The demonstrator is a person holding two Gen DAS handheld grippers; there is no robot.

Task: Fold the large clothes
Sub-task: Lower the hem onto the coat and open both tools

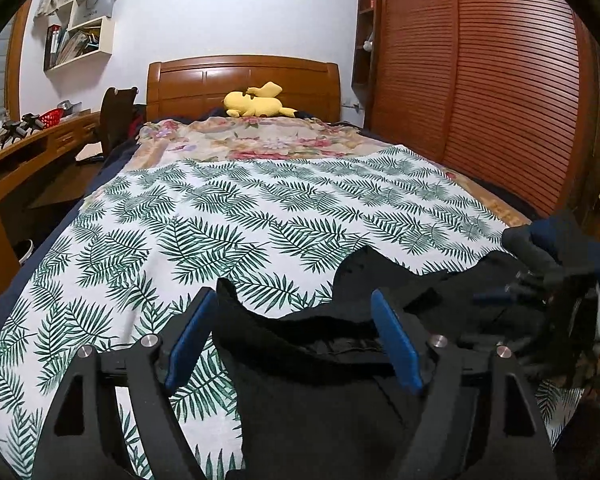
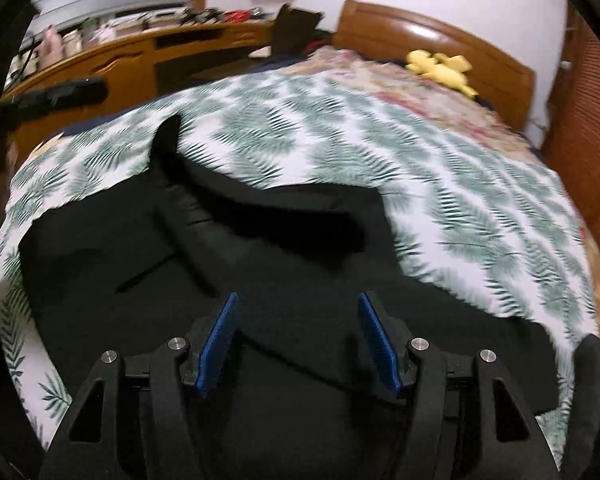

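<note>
Bed point(image 1: 496, 204) filled both views, covered by a palm-leaf sheet point(image 1: 228, 216) that served as my folding surface. Everything below is placed relative to that sheet. Wooden headboard point(image 1: 242, 80) stood past its far end, a yellow plush toy point(image 1: 256, 105) lay just in front of the headboard, well apart from the work. Slatted wardrobe point(image 1: 480, 92) ran along the sheet's right side, a desk point(image 1: 24, 152) along its left.

The black garment point(image 2: 284, 272) lay on the near end of the sheet, rumpled, its waistband-like edge point(image 1: 300, 326) raised in a loop, not yet flat. I judged no fold had been made; it likely needed spreading first.

My left gripper point(image 1: 296, 338) was over the garment's near left part, jaws spread wide, the raised band running between the blue pads point(image 1: 188, 338) but not pinched. My right gripper point(image 2: 298, 344) hovered over the garment's near middle, jaws equally apart, holding nothing. Both looked positioned to take an edge. Right view was motion-blurred, so fabric contact there was unclear.
</note>
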